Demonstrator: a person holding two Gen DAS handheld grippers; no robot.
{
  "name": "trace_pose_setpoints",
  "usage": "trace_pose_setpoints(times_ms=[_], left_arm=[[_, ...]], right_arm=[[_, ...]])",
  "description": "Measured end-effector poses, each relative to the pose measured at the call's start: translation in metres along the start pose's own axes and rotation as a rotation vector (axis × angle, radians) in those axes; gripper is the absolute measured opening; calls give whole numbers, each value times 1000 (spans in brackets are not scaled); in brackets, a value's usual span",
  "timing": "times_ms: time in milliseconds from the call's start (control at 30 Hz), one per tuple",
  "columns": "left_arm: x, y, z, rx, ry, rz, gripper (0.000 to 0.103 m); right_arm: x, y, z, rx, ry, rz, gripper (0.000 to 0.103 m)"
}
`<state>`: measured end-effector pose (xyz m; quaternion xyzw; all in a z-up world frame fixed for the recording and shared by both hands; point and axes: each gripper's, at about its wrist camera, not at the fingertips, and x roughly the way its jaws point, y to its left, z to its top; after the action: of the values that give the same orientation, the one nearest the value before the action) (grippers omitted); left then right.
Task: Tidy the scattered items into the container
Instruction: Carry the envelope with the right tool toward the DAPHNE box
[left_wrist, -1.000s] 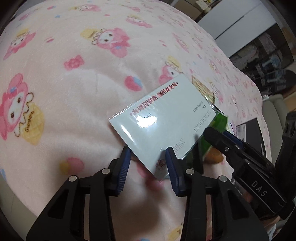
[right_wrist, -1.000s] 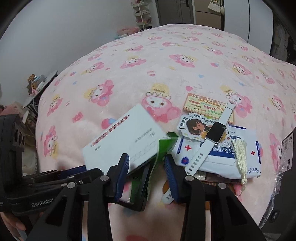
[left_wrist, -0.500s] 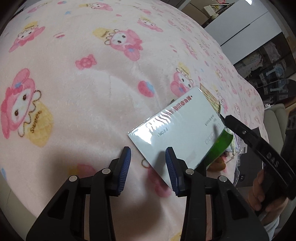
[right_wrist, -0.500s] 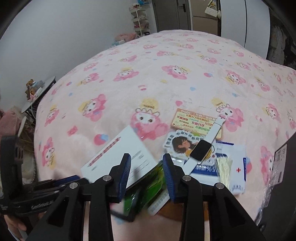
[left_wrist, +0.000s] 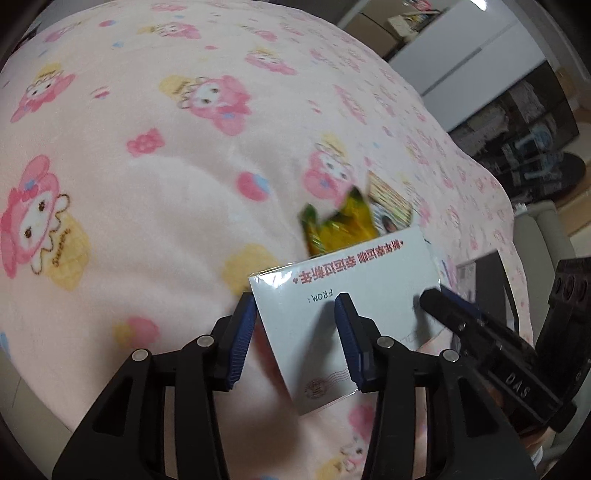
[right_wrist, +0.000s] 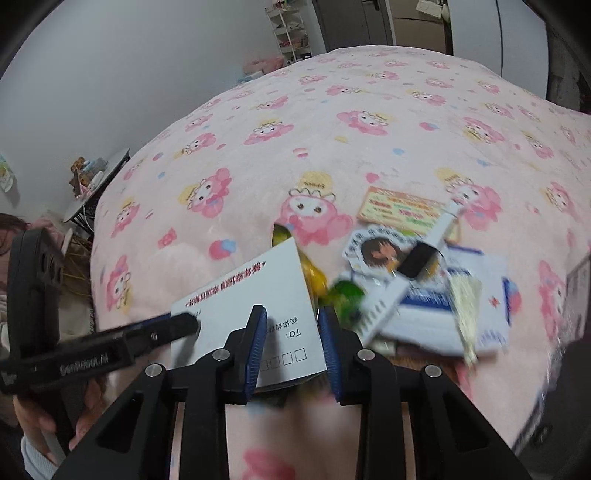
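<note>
Bed w/ pink fleece blanket (right_wrist: 332, 122) fills most of both views; print = pink cartoon bunnies w/ yellow hats, small hearts + dots. Plain grey wall (right_wrist: 129, 66) behind bed on left of right-wrist view. Low dark side desk (right_wrist: 98, 181) by bed's far-left corner, small toys/clutter on top, too small to tell what. White shelf rack (right_wrist: 290, 31) at far end of room, stuff on shelves, blurred. Tall white cabinet doors (left_wrist: 465, 48) beyond bed in left-wrist view. Dark shelving (left_wrist: 532, 122) w/ mixed clutter right of those. Beige seat (left_wrist: 546, 236) at right edge, partly cut off.
</note>
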<state>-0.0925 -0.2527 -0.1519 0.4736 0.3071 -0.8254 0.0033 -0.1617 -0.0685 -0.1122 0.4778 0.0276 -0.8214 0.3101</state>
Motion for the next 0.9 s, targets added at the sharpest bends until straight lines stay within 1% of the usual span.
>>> trace_pose_setpoints(times_ms=[67,200,267,400,467,567,633,767,867,900], left_arm=[[2,-22,-12,49,29,-23,44],[16,-60,-37,127,96,-66,44],[22,-76,-51,160,128,-81,44],[35,-109,-76,214,188,-116,44],[36,-119,-86,236,204,-115,43],[37,-133,-94,254,223,-122,43],[36,-138,-99,256,234,-128,43],[36,-143,-107,252,256,-144,42],[36,-147,-112,264,268,-167,42],[36,-150,-113,275,270,-173,42]], right_arm=[[-17,-10,-21,32,8,-7,26],[-48,-42,-73,157,37,-36,26],[-57,-57,-93,217,44,-47,27],[-73,-90,-130,330,49,-99,28],[-79,-102,-142,365,52,-124,29],[-87,-109,-153,379,61,-170,29],[-90,-111,-156,368,71,-206,31],[-98,-115,-160,363,58,-250,38],[-106,-121,-164,366,46,-289,38],[-109,-122,-166,370,43,-290,38]])
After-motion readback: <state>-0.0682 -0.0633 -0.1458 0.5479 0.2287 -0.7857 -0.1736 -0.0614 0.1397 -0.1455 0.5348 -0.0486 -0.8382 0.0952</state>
